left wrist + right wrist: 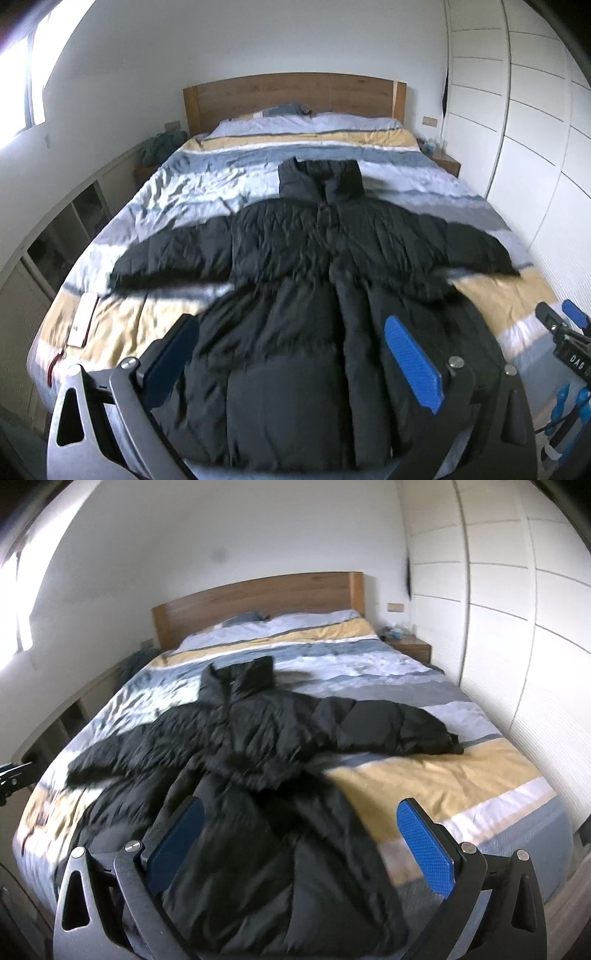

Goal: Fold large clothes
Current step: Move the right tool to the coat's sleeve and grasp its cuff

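Lying flat on the striped bed (pixel 177 173), the black coat (pixel 295 266) spreads both sleeves. The left gripper (pixel 295 354) and right gripper (pixel 299 834) hang wide open, holding nothing.

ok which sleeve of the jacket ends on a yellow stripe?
The right sleeve: its cuff rests at the yellow stripe's edge. The left sleeve lies over pale blue-white bedding of the bed.

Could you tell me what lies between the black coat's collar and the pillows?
Only rumpled striped duvet lies between the black puffer coat and the pale blue pillows; both wrist views show it.
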`<state>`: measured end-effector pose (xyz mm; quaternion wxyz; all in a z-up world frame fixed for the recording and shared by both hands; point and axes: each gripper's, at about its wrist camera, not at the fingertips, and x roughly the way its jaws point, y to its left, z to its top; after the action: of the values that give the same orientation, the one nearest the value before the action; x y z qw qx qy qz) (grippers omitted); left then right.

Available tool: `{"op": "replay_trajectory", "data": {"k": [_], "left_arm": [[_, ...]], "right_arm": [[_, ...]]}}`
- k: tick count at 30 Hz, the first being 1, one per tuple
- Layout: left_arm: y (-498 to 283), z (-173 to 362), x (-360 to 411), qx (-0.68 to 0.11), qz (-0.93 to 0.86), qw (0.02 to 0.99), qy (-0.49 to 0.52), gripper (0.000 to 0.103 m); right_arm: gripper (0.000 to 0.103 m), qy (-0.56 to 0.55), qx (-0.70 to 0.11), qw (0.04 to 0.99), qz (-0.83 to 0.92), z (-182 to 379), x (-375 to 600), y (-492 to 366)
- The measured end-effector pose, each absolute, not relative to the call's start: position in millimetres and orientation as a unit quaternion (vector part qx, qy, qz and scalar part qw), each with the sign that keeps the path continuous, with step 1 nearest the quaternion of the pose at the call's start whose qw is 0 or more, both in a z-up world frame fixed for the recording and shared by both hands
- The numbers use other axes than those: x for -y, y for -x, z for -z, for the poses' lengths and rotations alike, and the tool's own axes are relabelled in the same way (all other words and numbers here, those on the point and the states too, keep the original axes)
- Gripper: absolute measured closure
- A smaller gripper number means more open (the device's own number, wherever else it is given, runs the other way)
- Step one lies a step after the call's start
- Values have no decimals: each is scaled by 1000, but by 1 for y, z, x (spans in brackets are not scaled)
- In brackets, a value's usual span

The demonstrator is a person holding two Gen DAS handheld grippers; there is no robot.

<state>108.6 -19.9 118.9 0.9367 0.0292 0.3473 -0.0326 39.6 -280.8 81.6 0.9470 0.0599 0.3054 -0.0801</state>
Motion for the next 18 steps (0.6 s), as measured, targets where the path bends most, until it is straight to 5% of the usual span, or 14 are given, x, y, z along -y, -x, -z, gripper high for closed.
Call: {"op": "replay_trajectory", "data": {"k": [18], "left_arm": [[-323, -35, 58, -425, 25, 904, -47, 1]], "right_arm": [[1, -145, -362, 903, 181, -8, 400, -250]]}}
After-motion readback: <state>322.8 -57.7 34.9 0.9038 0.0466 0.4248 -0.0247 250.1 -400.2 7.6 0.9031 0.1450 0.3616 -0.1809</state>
